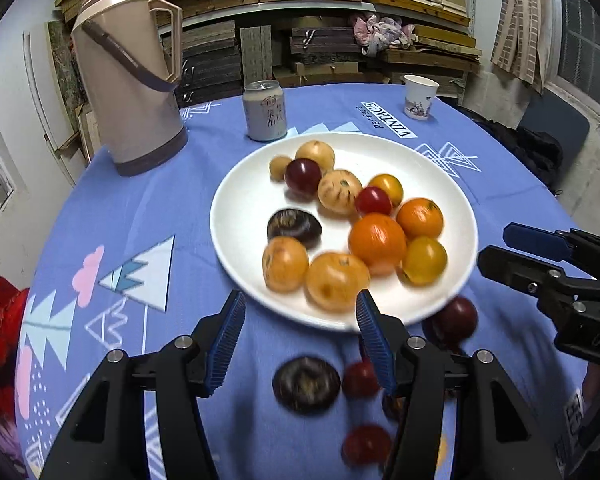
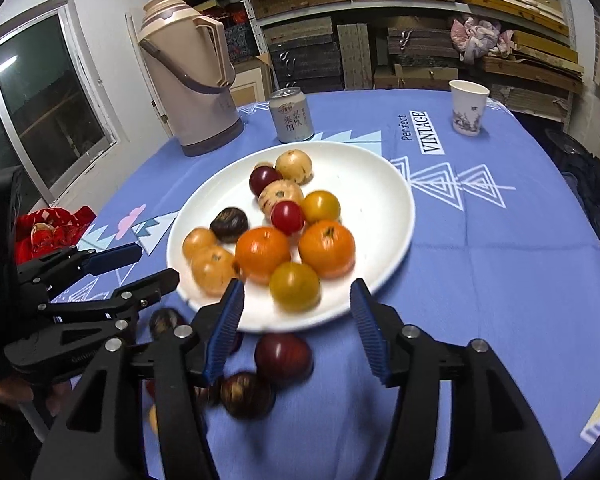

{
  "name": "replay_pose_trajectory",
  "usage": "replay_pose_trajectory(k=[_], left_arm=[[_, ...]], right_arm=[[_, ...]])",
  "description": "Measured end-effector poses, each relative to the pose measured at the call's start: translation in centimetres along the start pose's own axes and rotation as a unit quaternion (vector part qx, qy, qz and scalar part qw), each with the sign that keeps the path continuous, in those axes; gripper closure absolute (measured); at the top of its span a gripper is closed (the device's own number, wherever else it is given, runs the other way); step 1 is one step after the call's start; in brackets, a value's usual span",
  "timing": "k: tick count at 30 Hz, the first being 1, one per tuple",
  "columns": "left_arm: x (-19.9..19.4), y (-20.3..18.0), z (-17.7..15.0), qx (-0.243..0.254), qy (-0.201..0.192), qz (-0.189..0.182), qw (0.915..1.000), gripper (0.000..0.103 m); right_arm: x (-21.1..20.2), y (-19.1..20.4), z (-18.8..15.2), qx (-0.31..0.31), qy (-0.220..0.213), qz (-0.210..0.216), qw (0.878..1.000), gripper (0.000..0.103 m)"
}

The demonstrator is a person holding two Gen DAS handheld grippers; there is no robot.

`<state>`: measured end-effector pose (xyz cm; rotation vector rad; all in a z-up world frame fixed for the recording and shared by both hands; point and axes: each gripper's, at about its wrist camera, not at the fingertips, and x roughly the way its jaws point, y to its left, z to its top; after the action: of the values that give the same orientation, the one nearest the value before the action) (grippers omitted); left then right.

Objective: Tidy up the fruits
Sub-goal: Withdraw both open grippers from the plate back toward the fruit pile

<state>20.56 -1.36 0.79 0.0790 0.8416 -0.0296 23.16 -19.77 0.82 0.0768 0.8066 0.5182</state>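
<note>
- On the blue tablecloth (image 2: 500, 264), printed text reads "Perfect VINTAGE" (image 2: 424, 133), just past the far rim of the white plate (image 2: 380, 208).
- Drink can (image 2: 291, 115) stands upright beyond the plate; Chinese characters on its label, too small to read for sure.
- Paper cup (image 2: 467, 107) with a blue-grey picture print, far right, well apart from the plate.
- Beige thermos (image 1: 130, 76) with brown strap, far left, upright.
- Plate holds the fruit pile: two oranges (image 2: 296, 250) touching, yellow tomato (image 2: 295, 286) at the near rim, red cherry tomato (image 2: 287, 217), speckled tan fruits, one dark chestnut-like piece (image 2: 229, 224).
- Off the plate, on the cloth near its front rim: dark red plum (image 2: 283, 356), dark brown pieces (image 1: 306, 384), small red ones (image 1: 366, 444); all blurred.
- Left gripper (image 1: 300, 326): level, pointing at the plate's near rim, blue pads (image 1: 228, 340) set wide apart, nothing between them.
- Right gripper (image 2: 296, 324): same attitude, just right of the left one, fingers wide, holding nothing; loose plum lies below the gap.
- Each gripper shows in the other's view, side-on.
</note>
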Motion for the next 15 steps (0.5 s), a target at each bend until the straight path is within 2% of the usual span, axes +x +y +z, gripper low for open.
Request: replay_pose_trajectory(k=[4, 15], left_arm=[[-0.9, 0.2, -1.2, -0.02, 0.001, -0.007, 0.9998, 0.044], [-3.0, 0.0, -4.3, -0.021, 0.005, -0.009, 0.9997, 0.044]], right_arm=[[-1.5, 0.1, -1.7, 0.003, -0.001, -0.002, 1.0, 0.047], [-3.8, -0.1, -5.3, 0.029, -0.006, -0.001, 1.0, 0.037]])
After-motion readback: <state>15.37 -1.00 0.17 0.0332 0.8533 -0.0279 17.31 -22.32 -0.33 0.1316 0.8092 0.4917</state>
